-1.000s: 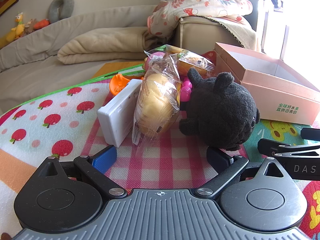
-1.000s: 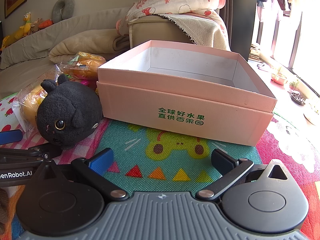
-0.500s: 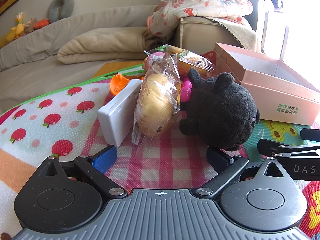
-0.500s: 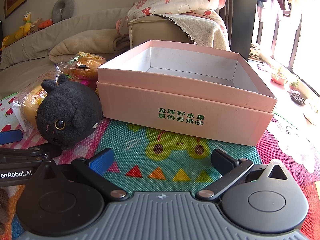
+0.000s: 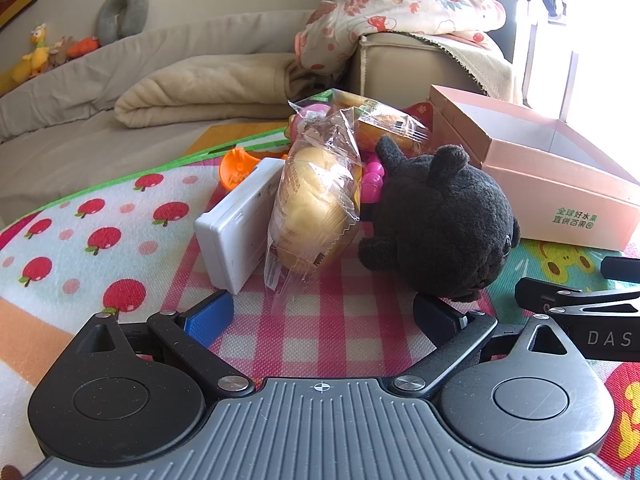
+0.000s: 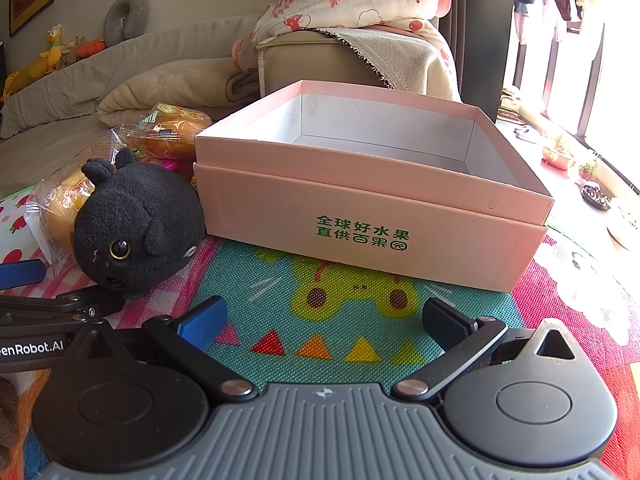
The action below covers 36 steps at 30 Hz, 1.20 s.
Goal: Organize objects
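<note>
Jaws of the left gripper [image 5: 322,312] stand spread wide with nothing between them, low over the pink-checked part of a colourful foam play mat [image 5: 96,236]. Jaws of the right gripper [image 6: 322,320] are likewise spread and empty, over the mat's teal patch with its yellow cartoon face.

Just ahead of the left gripper's right fingertip sits a round black plush cat toy [image 5: 440,224], upright on the mat, ears up, its face turned toward the right gripper; in the right wrist view its amber eye and small pink mouth show [image 6: 134,226]. Touching its left side, a clear plastic bag of pale yellow bread [image 5: 316,200] stands nearly on end, its long axis tilted slightly, crimped bottom edge on the mat. Against the bag's far side leans a flat white plastic case [image 5: 236,224], set on its long edge and running away from the camera. Behind these lie an orange plastic toy [image 5: 236,164], a bright pink plastic piece [image 5: 372,182] and a second clear packet of orange-brown bread [image 5: 392,128], lying roughly crosswise.

Beside the plush, on its right, an open pink cardboard box with green Chinese lettering [image 6: 372,200] rests flat on the mat, white inside, its long front wall facing the right gripper. Beyond, a beige sofa [image 5: 404,64] carries a flower-print blanket [image 5: 400,4].
</note>
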### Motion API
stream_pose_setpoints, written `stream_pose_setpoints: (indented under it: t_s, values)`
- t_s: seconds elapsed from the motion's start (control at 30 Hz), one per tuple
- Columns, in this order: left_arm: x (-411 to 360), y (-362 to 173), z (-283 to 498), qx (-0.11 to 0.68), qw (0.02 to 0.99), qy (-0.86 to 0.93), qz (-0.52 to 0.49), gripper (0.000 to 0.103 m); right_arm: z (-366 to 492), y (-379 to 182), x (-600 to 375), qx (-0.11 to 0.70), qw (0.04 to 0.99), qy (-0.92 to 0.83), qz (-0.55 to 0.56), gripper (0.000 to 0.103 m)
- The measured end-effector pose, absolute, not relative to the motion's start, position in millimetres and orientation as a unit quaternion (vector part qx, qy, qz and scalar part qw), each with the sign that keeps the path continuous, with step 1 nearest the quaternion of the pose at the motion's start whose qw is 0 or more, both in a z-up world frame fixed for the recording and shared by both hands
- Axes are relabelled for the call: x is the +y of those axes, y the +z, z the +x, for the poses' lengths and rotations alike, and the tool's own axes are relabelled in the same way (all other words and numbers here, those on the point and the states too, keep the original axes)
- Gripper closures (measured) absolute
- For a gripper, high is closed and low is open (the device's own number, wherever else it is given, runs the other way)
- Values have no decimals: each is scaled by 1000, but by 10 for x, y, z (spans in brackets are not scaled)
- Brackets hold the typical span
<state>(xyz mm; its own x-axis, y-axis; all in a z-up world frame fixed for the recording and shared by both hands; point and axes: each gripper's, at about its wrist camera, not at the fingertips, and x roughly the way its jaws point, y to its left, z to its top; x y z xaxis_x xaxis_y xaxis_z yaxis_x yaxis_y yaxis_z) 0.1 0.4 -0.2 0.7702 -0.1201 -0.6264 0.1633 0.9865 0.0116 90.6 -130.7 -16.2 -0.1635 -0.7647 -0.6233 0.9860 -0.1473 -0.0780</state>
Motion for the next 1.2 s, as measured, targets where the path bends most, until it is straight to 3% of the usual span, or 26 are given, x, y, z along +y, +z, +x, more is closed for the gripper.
stream_pose_setpoints:
  t_s: [1.2]
  values:
    - [-1,13,-17,328,935,-132,38,3,908,-152,-1305,242,605,-723,228,0]
